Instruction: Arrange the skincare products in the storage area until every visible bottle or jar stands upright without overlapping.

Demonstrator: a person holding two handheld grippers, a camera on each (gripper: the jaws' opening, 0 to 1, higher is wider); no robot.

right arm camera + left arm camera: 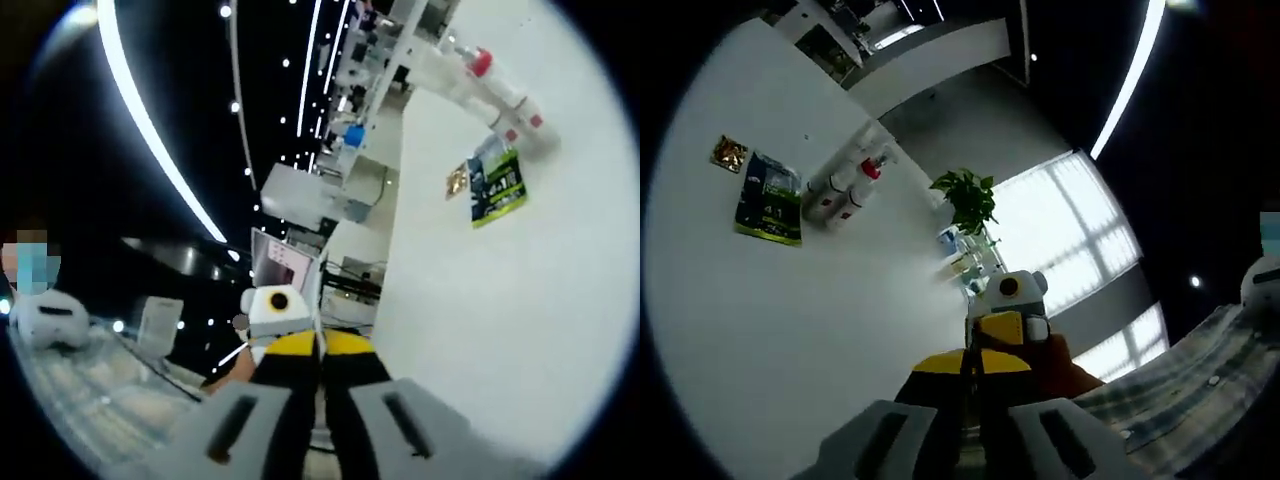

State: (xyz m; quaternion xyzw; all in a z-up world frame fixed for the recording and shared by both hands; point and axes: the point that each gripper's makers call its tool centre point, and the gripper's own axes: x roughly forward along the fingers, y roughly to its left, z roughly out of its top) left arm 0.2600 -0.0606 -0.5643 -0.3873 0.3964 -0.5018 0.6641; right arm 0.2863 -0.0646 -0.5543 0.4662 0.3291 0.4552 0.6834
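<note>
The bottles are lying on their sides on the white desk, close together near its far end, beside a dark green packet and a small foil sachet. Nothing is standing upright yet, so the arranging is looking barely begun, if at all. How many bottles there are is hard to tell from this far off. The left tool is pointing across the desk with its jaws together and nothing between them. The right tool is likewise closed on nothing, well apart from the bottles.
</note>
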